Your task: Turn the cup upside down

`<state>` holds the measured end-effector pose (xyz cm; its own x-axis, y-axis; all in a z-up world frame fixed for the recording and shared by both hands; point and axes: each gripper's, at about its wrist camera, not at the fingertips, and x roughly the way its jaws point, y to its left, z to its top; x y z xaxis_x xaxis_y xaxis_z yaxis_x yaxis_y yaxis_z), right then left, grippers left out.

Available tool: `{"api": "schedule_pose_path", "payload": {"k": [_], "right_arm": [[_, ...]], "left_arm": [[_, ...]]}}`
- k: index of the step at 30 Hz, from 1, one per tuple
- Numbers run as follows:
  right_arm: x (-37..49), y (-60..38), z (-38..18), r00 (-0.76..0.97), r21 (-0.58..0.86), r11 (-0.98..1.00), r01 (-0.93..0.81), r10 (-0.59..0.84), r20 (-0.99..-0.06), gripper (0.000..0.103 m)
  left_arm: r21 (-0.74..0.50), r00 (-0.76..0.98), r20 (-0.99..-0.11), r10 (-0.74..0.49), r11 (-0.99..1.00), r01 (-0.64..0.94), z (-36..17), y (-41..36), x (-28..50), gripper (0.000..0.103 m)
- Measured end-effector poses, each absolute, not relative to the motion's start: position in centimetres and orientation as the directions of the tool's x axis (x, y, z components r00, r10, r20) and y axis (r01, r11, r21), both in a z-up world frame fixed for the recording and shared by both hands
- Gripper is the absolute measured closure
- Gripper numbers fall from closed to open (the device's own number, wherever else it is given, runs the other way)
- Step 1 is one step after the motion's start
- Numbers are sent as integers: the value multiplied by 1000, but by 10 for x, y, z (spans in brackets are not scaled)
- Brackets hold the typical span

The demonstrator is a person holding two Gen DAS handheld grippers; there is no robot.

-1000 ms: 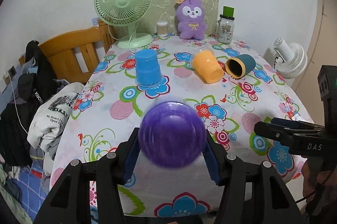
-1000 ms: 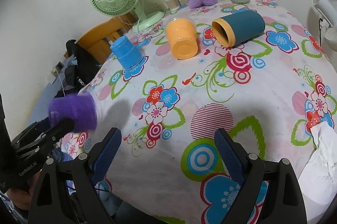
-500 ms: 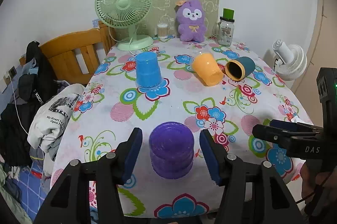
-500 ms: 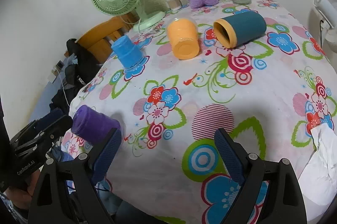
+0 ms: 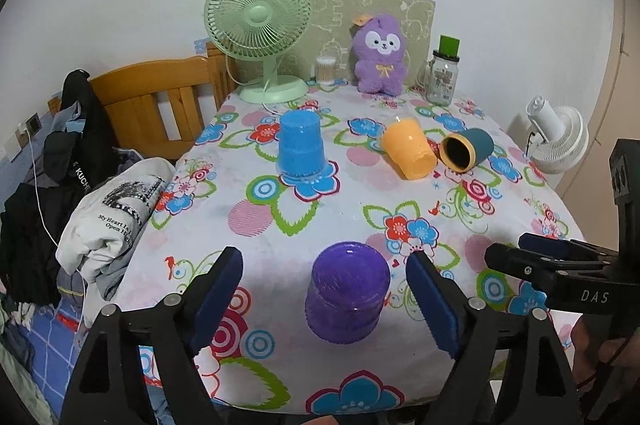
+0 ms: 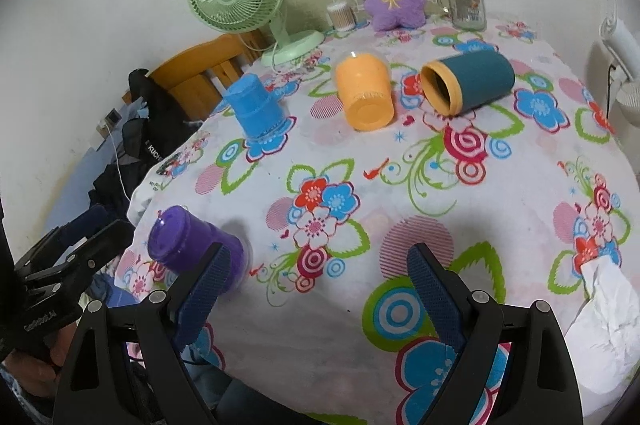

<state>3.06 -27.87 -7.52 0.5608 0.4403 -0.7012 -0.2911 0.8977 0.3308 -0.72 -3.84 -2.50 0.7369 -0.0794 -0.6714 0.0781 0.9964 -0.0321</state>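
**Purple cup upside down on bench, both tools wide**

Your left tool [image 5: 325, 299] is spread wide. The purple cup [image 5: 347, 292] stands between its fingers [image 5: 216, 291], base up, mouth on the floral cloth of the bench [image 5: 304, 221]. There is a clear gap on both sides, so neither pad touches it. The cup sits near the bench's front edge, on your left side.

From the right wrist view, the same purple cup [image 6: 192, 247] is at far left, with the left tool [image 6: 76, 245] just beside it and apart from it. Your right tool [image 6: 316, 291] is also wide and holds nothing, with only bare cloth between its fingers. In the left wrist view the right tool [image 5: 532, 253] shows side-on at the right edge, so you can't read its gap from there.

Rest of the bench:
- The blue cup [image 5: 300, 149] is upside down, mid-left and well apart from the purple one.
- The orange cup [image 5: 408, 153] lies on its side.
- The teal cup [image 5: 466, 153] is also on its side, just beside the orange one, with its open mouth facing the near side.
- Along the back edge are the green fan [image 5: 260, 29], plush toy [image 5: 380, 55] and glass jar [image 5: 442, 79].
- A crumpled tissue [image 6: 604, 309] lies at the right edge.

A wooden chair [image 5: 156, 97] with clothes [image 5: 108, 209] piled on it stands left of the bench.
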Motion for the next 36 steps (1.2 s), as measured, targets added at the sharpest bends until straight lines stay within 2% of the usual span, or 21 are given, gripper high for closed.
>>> {"api": "schedule_pose_path", "payload": {"k": [3, 19, 36], "right_arm": [[29, -272, -67, 571, 313, 898, -308, 438, -694, 11], [17, -243, -38, 605, 244, 897, -370, 432, -669, 10], [2, -222, 1, 682, 180, 895, -409, 431, -590, 3]], "left_arm": [[-38, 749, -658, -80, 997, 73, -20, -36, -10, 12], [-77, 783, -616, -81, 996, 42, -4, -16, -20, 10], [-115, 832, -549, -81, 993, 21, 12, 1, -32, 5]]}}
